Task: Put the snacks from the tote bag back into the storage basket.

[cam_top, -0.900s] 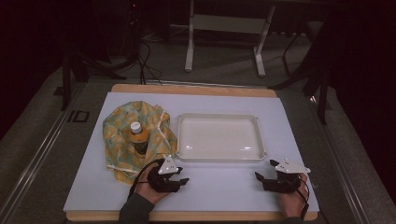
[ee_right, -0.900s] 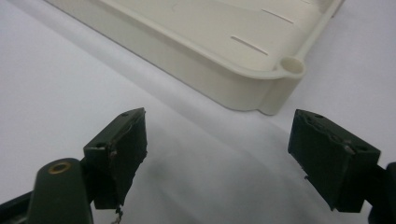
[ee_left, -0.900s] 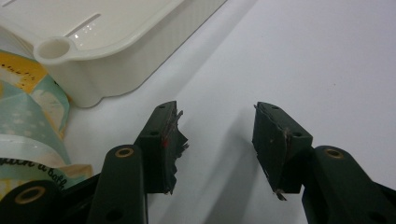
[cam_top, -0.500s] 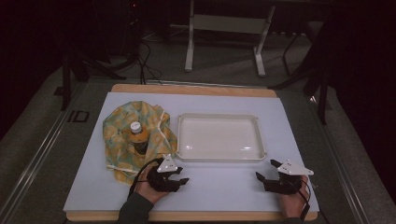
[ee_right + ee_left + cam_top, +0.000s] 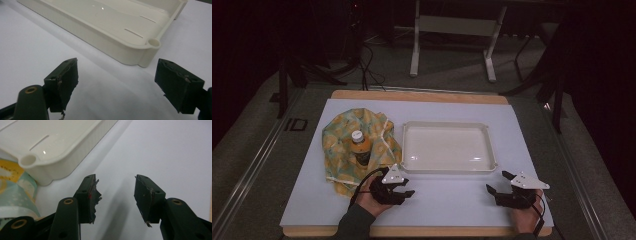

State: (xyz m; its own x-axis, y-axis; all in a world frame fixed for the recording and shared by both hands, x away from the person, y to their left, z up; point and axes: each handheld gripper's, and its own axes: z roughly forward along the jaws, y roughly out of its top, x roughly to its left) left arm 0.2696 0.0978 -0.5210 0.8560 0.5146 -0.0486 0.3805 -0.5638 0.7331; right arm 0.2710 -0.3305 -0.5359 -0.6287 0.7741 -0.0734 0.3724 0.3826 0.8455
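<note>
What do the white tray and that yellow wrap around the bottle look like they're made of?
The tray looks like moulded plastic, cream-white and semi-glossy: it shows light glints, rounded corners and moulded slots. The wrap looks like soft printed cloth, matt, yellow and pale green, since it crumples and folds around the bottle. The bottle's own material is too small to tell.

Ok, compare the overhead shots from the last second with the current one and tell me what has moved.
Nothing has visibly changed. The left gripper and right gripper rest on the table near its front edge, both open and holding nothing. The bottle sits in the patterned cloth as before, and the white tray is empty and in the same place.
</note>
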